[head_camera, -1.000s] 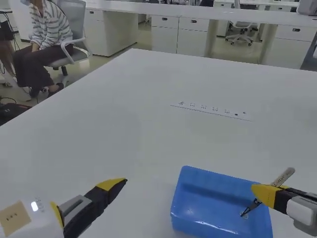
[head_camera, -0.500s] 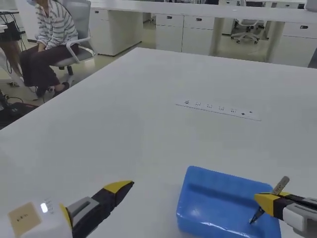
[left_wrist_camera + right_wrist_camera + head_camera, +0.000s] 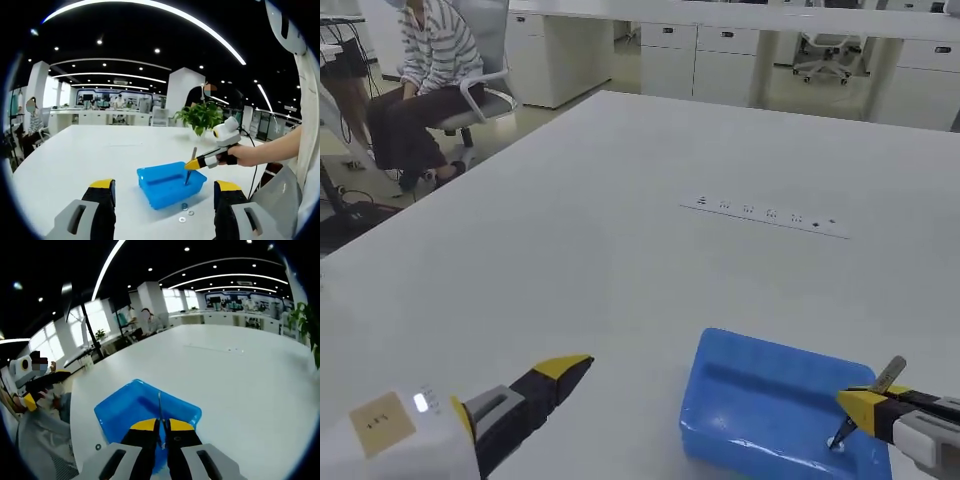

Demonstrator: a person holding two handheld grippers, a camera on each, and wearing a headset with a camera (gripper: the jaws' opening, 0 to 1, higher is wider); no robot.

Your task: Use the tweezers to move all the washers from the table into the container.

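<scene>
Right gripper (image 3: 851,403) sits at the lower right of the head view, its jaws closed tight on the tweezers (image 3: 889,374). The tweezers slant down from the jaws, upper end sticking out above them, tips down inside the blue container (image 3: 740,395) near its right end. In the right gripper view the tweezers (image 3: 159,409) read as one thin line running forward from the clamped jaws over the container floor. I cannot tell whether the tips are spread or pinched, or whether they hold a washer.

Left gripper (image 3: 572,367) is at the lower left of the head view, above the white table (image 3: 620,230), well apart from the container and touching nothing. Its own view shows the two jaws spread wide with nothing between them.

Washers (image 3: 183,206): in the left gripper view three small rings lie on the table just beside the container's near wall, outside it. In the right gripper view one ring (image 3: 98,446) shows on the table close to a container corner.

Farther up the table, a row of flush sockets (image 3: 765,215). A person in a striped top (image 3: 432,55) is seated on a chair beyond the table's left edge.
</scene>
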